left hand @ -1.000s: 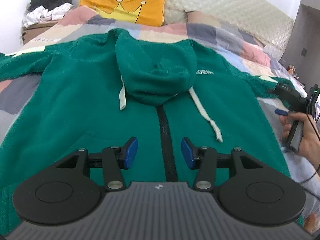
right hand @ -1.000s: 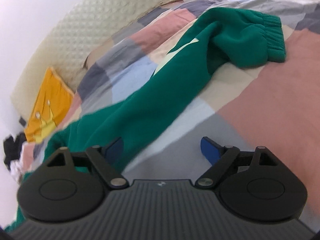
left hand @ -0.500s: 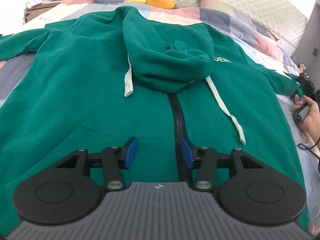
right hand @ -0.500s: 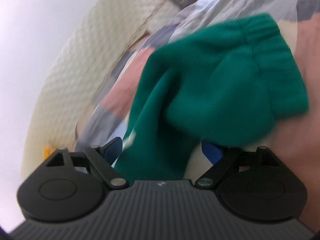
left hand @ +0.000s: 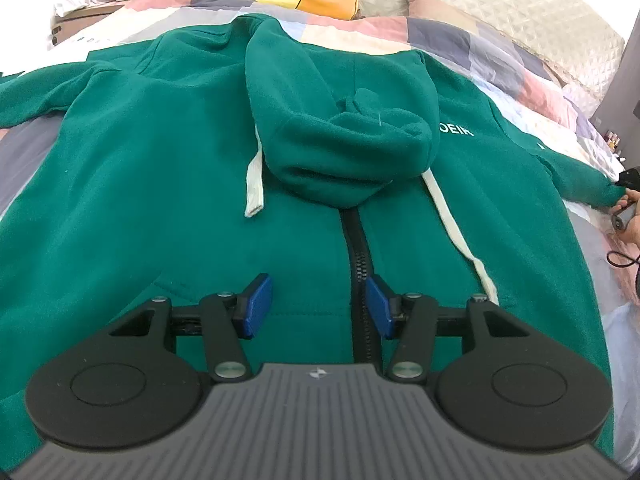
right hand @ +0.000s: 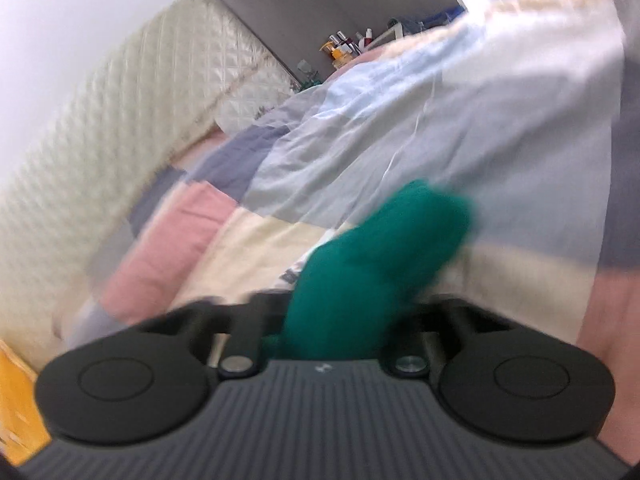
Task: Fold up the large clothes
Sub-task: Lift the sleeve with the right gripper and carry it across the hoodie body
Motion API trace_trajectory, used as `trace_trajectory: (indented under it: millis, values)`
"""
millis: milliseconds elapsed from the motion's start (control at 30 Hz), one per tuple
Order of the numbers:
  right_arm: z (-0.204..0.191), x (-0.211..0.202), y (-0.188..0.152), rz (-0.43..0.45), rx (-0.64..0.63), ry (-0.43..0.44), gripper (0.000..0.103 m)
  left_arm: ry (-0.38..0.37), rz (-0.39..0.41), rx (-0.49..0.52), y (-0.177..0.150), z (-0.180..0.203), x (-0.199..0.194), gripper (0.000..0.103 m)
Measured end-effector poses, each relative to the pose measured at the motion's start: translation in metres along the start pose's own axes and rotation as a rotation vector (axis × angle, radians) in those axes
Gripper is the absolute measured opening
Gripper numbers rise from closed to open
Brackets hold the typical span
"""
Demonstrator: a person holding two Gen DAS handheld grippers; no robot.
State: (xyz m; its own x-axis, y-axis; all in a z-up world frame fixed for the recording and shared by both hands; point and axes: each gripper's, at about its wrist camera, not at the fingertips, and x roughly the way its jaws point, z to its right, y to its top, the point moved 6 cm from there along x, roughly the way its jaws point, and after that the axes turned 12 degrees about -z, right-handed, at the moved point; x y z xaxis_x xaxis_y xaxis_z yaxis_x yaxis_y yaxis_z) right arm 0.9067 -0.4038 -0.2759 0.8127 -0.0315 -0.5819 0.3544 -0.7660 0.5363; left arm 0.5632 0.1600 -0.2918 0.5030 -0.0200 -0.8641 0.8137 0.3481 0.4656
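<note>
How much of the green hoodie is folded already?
Hardly any. The hoodie lies flat and zipped on the bed, hood flopped forward. The right gripper is closing on a sleeve cuff. The left gripper hovers open. Every fold is left.

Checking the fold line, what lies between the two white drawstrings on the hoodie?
In the left wrist view, the folded-down hood lies between the drawstrings, with the black zipper running below it.
</note>
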Motion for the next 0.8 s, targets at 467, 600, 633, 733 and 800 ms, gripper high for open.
trace_trajectory:
  millis: [467,600,633,733,800]
  values:
    - [-0.155,-0.13,0.076,0.166,-0.314,0.097,0.008,0.021,0.038,0.004,0.0,-0.011,-0.019,0.058]
    - [-0.22,-0.18,0.067,0.185,-0.402,0.139,0.008,0.015,0.068,0.016,0.004,-0.013,-0.038,0.058]
    - [-0.235,-0.19,0.061,0.189,-0.433,0.144,0.008,0.013,0.077,0.018,0.004,-0.014,-0.043,0.058]
    - [-0.28,-0.224,0.036,0.202,-0.531,0.185,0.008,-0.004,0.103,0.033,0.005,-0.016,-0.055,0.058]
    - [-0.311,-0.247,0.01,0.207,-0.604,0.217,0.008,0.009,0.105,0.042,0.005,-0.019,-0.059,0.058]
